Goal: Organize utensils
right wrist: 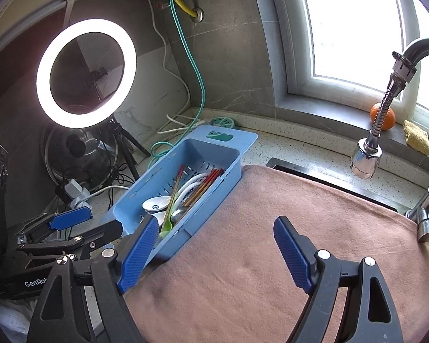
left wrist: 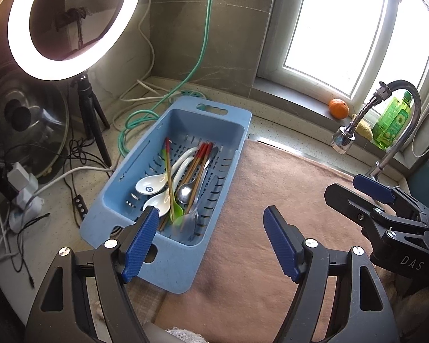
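Just ahead of open left gripper (left wrist: 211,223), utensils (left wrist: 183,177) in basket (left wrist: 237,120).

Left gripper (left wrist: 211,240) spread wide, empty, above blue basket (left wrist: 168,263) holding spoons, chopsticks (left wrist: 198,161); pink towel (left wrist: 257,194) beside.

Black left gripper (left wrist: 211,223), right gripper (right wrist: 217,234), ribbed blue jaws, silver screws, white lettering

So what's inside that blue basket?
The basket holds white spoons, a green spoon, a metal spoon and red-tipped chopsticks, all piled loosely. Whatever lies under the pile is hidden.
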`<state>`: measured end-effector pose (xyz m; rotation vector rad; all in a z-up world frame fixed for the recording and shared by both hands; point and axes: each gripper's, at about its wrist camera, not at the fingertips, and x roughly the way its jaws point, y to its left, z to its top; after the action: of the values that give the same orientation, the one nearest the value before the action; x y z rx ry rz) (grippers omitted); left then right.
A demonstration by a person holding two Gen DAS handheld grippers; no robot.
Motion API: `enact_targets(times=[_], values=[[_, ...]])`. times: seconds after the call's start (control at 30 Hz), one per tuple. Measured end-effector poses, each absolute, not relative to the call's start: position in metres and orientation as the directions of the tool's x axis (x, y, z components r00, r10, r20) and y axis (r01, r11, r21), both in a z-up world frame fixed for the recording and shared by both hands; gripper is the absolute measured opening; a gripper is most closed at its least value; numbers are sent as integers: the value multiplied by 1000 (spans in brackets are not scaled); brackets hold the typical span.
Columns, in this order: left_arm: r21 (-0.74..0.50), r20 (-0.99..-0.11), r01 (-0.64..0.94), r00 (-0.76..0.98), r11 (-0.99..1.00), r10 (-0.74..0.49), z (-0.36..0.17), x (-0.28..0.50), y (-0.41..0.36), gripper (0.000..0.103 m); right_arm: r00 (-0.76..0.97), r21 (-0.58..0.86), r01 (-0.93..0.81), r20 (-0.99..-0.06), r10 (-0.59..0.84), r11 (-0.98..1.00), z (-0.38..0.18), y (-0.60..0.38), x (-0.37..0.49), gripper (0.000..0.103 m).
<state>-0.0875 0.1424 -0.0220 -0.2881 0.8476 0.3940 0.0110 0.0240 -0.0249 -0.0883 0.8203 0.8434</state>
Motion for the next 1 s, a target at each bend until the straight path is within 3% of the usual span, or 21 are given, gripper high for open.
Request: enact_targets(times=[1.0], values=[[-84,-786,-448,579,890,217,-24,-84,139,76,388,248,-671,-686,616,699,-32,19,16,80]])
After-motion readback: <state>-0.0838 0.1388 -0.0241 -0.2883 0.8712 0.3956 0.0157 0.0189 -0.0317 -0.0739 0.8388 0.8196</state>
